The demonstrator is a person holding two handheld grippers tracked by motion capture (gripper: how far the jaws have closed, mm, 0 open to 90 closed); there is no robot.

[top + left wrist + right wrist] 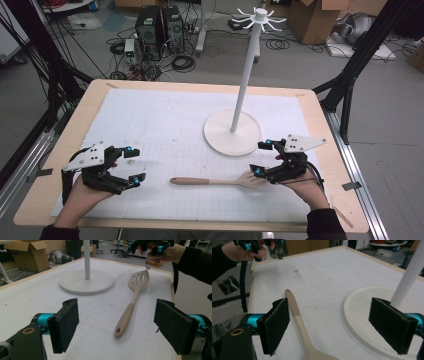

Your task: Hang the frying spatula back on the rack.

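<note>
Lying flat between both released tongs, left (133, 165) and right (262, 158), is a slotted spatula (215, 180).

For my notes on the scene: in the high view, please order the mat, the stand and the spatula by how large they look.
1. Mat, the largest.
2. Stand.
3. Spatula, the smallest.

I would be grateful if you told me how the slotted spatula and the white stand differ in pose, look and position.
The beige slotted spatula lies flat on the white gridded mat; the white round-based stand rises upright on a tall pole. The spatula is a narrow handle ending in a slotted blade; the stand ends in a ring of spokes. The spatula lies nearer the person, its blade by the open right gripper. Both are pale and rest on the mat.
</note>
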